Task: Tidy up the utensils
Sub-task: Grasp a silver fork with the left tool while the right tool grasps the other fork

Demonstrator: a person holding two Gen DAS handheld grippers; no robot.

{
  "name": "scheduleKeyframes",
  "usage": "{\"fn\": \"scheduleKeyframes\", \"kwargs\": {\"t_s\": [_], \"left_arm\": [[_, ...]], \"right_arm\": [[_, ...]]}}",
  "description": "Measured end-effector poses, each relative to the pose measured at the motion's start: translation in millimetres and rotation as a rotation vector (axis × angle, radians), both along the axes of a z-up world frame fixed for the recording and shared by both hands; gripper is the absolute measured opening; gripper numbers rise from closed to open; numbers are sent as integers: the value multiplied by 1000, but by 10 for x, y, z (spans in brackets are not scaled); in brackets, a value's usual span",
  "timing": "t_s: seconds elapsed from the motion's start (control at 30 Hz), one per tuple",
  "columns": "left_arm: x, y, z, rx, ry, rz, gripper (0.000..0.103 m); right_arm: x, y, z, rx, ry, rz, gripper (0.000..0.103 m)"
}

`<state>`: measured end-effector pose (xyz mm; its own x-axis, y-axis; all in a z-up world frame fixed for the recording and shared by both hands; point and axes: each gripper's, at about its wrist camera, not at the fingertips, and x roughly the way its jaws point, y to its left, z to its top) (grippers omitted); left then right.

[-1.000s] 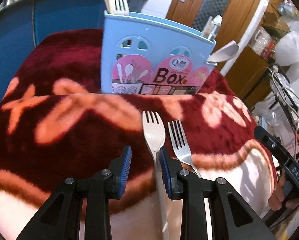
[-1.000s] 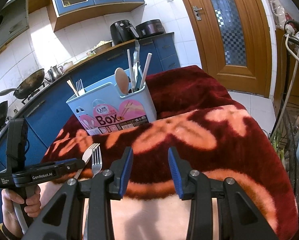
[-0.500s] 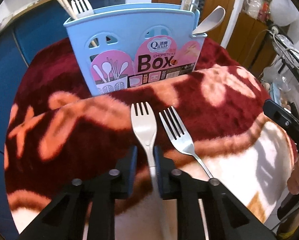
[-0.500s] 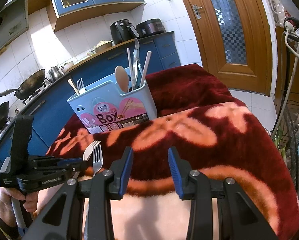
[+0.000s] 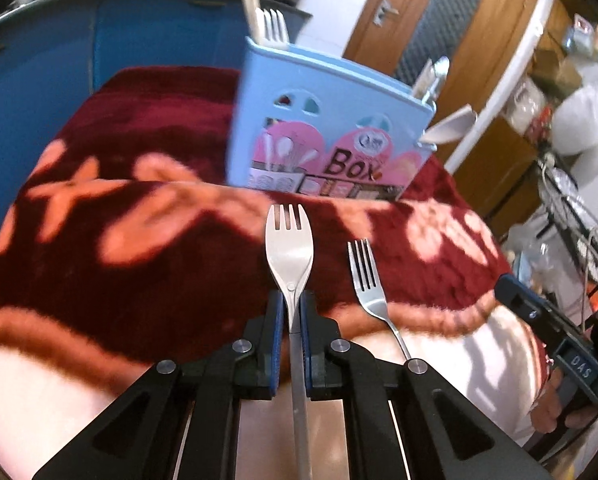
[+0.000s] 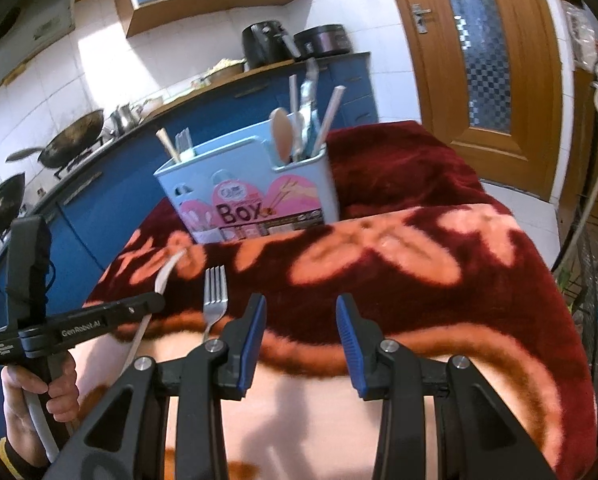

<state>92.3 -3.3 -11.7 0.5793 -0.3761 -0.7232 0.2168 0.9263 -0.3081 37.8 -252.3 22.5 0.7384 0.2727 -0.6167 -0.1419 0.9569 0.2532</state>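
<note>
left gripper point(image 5: 290, 314) clamped on spork point(image 5: 289, 248) neck, tines toward 12 for caddy point(image 5: 323, 136) | right gripper point(image 6: 301, 338) half-open, empty | fork point(image 5: 365, 276) waits, 2 o'clock

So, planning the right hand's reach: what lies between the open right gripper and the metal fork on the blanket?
Only bare blanket lies between the right gripper and the metal fork, as the right wrist view shows.

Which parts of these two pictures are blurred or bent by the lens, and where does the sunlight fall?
Left wrist view: the blue box and blanket are smeared by motion, while the left tongs and their white fork stay sharp. Right wrist view: mild blur; the door bows from fisheye; sunlight patches the wall tiles.
</note>
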Motion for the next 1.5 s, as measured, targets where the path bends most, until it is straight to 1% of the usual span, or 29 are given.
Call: {"fn": "scheduleKeyframes", "kwargs": {"t_s": [0.13,0.27,0.4,0.53,0.73,0.8,0.87,1.0,1.2,1.33,1.4,1.47,1.5], "left_arm": [[-110,150,51,-3,-40,38,8],[-175,261,68,2,-60,64,8],[-234,339,81,23,-76,92,8],[-271,398,80,46,-83,120,8],[-297,493,40,37,-82,150,8],[-310,509,34,31,-83,155,8],[-320,523,32,28,-86,159,8],[-340,537,30,23,-94,161,8],[-357,561,41,9,-107,167,8],[-362,574,41,-2,-108,170,8],[-368,574,45,-5,-111,169,8],[-377,575,53,-14,-118,170,8],[-385,582,62,-24,-125,169,8]], "right_arm": [[51,153,5,-21,38,50,39],[97,323,5,-44,85,105,39],[131,472,-12,-71,133,148,39],[162,636,-55,-103,184,192,39],[230,846,-148,-146,257,248,39],[252,904,-174,-160,279,269,36],[277,962,-197,-181,296,280,31],[339,1045,-235,-214,336,294,27],[451,1059,-253,-199,386,299,27],[551,1021,-260,-160,427,304,26],[596,998,-268,-135,444,302,23],[628,960,-276,-115,456,293,16],[632,927,-276,-108,457,288,14]]}}
